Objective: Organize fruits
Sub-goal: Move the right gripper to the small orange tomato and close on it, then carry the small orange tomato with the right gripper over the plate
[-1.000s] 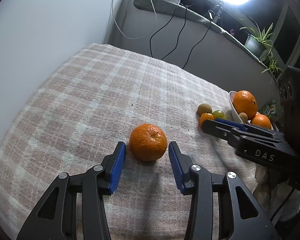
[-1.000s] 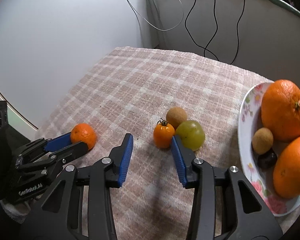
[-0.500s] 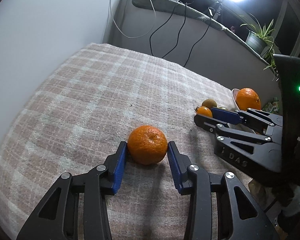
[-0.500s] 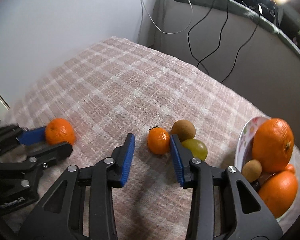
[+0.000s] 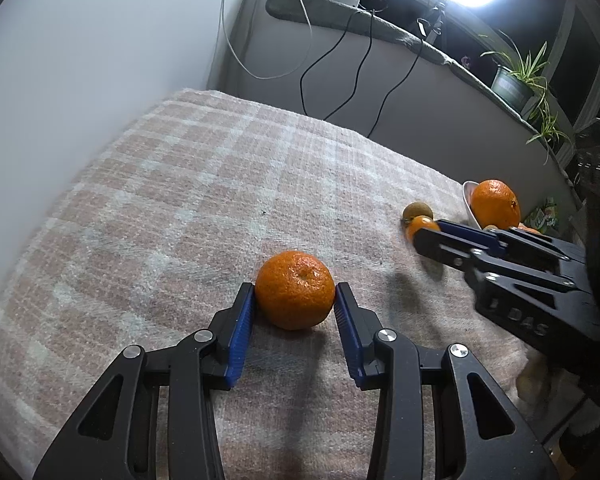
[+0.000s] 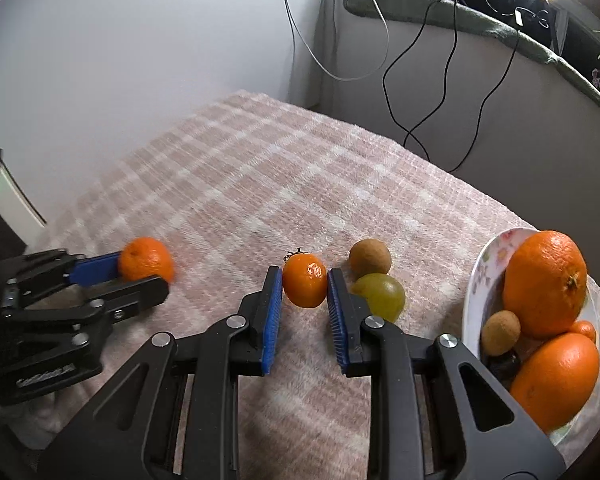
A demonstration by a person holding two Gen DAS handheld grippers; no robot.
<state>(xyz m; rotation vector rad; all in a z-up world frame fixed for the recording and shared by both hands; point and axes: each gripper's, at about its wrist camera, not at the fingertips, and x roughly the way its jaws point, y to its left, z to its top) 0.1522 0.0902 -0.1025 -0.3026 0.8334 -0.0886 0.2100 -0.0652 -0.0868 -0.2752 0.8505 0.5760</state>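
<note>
The left gripper [image 5: 295, 305] holds the mandarin [image 5: 295, 289] between its fingers on the checked blanket [image 5: 188, 200]. The right gripper [image 6: 300, 284] has its fingers narrowed onto the small orange tomato [image 6: 305, 285]; the fruit plate [image 6: 478, 276] sits at three o'clock.

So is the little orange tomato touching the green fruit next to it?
Cannot tell. In the right wrist view the gripper's blue pad sits between the small orange tomato and the green fruit, hiding any contact.
</note>
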